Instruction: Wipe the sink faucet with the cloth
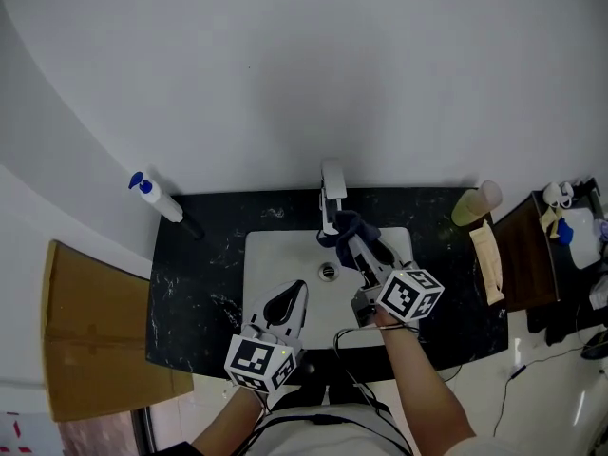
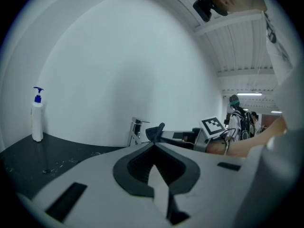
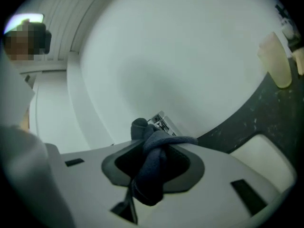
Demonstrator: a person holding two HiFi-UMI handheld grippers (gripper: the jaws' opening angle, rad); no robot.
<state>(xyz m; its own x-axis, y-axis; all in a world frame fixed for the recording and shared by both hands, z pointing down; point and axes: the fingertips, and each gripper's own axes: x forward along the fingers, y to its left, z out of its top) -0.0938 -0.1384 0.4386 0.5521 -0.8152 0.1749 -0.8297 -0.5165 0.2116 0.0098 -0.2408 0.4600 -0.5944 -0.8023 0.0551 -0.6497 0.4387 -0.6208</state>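
Note:
A chrome faucet stands at the back of the white sink, which is set in a black counter. My right gripper is shut on a bunched dark blue cloth that sits against the faucet's front, just below its spout. In the right gripper view the cloth fills the jaws and the faucet shows right behind it. My left gripper hovers over the sink's front left, jaws shut and empty. The left gripper view shows the faucet and the cloth ahead.
A white pump bottle with a blue top stands at the counter's back left. A pale yellow cup and a beige item lie at the right end. The drain is mid-basin. A brown board sits to the left.

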